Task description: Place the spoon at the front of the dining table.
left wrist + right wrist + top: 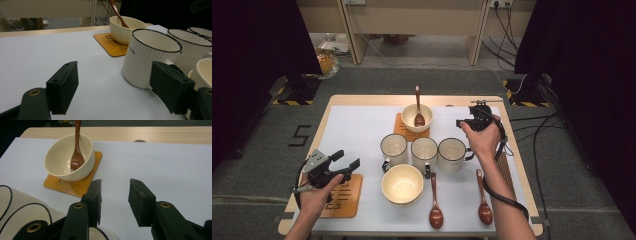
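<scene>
A cream bowl (417,119) stands on a wooden coaster (401,128) at the back middle, with a brown wooden spoon (418,107) leaning in it. In front of it stands a row of three white mugs (424,151). My left gripper (348,159) is open at the front left, above a second coaster (347,196). Its jaws (116,85) stand wide apart, facing the leftmost mug (150,57). My right gripper (464,119) hovers to the right of the back bowl, open (115,195), with nothing between its jaws. The bowl (67,160) and spoon (76,155) lie ahead of it.
A larger cream bowl (402,184) sits in front of the mugs. Two more wooden spoons (435,202) (483,199) lie near the front edge. The white mat (357,125) is bare at the back left. Cables run along the floor on the right.
</scene>
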Motion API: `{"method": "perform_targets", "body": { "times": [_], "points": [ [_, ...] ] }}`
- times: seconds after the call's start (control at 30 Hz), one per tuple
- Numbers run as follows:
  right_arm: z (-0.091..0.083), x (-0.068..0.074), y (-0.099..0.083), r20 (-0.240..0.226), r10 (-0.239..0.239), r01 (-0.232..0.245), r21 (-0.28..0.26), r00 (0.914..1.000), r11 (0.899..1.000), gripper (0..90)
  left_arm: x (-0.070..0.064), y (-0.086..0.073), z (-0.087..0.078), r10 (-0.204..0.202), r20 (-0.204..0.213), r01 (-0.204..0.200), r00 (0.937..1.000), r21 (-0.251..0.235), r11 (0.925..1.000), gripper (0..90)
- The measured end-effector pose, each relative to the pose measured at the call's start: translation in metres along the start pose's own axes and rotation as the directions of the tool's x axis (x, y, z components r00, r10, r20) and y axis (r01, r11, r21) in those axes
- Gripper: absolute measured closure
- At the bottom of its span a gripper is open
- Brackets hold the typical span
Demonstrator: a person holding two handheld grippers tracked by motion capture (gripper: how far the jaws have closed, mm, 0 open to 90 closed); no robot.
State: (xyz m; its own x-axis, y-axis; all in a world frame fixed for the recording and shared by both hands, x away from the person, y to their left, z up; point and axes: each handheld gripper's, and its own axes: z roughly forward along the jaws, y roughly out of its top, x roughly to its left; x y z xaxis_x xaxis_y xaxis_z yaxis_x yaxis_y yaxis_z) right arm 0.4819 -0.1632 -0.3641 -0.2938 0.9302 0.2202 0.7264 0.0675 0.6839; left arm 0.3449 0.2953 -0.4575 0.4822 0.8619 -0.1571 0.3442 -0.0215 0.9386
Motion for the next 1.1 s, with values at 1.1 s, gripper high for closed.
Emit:
{"method": "perform_targets", "body": {
  "times": [1.1],
  "points": [
    [-0.039, -0.041, -0.049, 0.052, 0.04, -0.039, -0.017, 0.9978, 0.999, 61.7, 0.005, 0.024, 0.04, 0.012, 0.014, -0.012, 0.9998, -0.015, 0.9998, 22.9]
  ]
}}
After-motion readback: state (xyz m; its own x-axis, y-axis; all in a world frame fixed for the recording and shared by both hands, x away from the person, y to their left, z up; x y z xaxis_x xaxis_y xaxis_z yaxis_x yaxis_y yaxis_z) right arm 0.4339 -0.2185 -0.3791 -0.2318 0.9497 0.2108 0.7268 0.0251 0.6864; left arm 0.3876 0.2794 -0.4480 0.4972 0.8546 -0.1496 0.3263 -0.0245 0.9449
